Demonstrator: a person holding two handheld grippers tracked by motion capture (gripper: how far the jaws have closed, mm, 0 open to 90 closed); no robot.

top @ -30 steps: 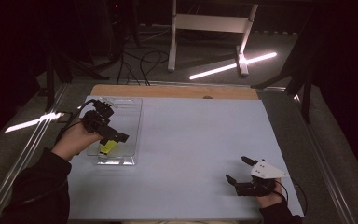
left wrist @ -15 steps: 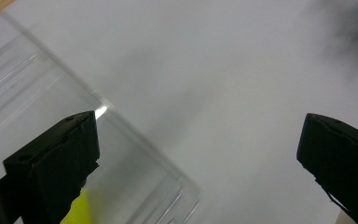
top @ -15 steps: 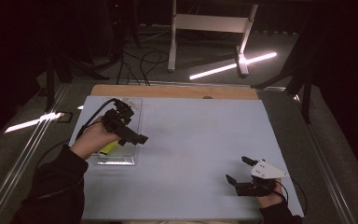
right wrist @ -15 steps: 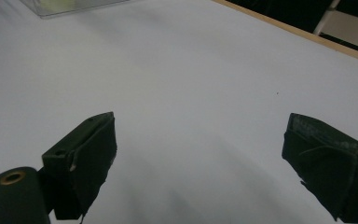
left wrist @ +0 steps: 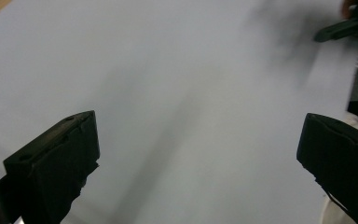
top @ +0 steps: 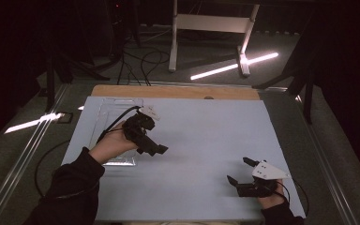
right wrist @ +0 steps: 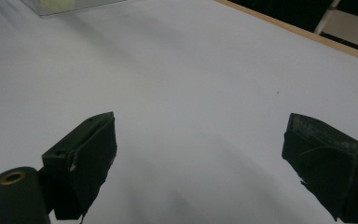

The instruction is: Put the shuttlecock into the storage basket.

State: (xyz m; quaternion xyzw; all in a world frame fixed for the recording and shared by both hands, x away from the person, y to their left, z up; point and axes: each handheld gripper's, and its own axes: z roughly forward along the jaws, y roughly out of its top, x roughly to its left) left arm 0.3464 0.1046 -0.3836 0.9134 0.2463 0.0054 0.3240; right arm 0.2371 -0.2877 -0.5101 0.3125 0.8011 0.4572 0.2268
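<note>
My left gripper (top: 152, 146) hangs over the pale blue mat (top: 206, 131), just right of a clear plastic tray (top: 115, 110). In the left gripper view its jaws (left wrist: 200, 135) stand wide open with bare mat between them. My right gripper (top: 238, 170) rests low near the mat's front right corner, open and holding nothing (right wrist: 200, 135). The right gripper view catches the tray's corner (right wrist: 70, 5) at the top left, with something pale yellow (right wrist: 56, 4) inside it. Far off in the left gripper view, a blurred jaw of the right gripper (left wrist: 340, 29) shows at the top right.
A wooden strip (top: 178, 92) runs along the table's far edge. Behind the table stands a white frame (top: 211, 23) on a dark floor with cables (top: 136, 61) and a bright light bar (top: 234, 65). The left gripper's cable (top: 115, 123) trails across the tray.
My left gripper has swung right, from above the tray out over the mat. The person's hand now covers the yellow thing in the tray. The right gripper has stayed put.
</note>
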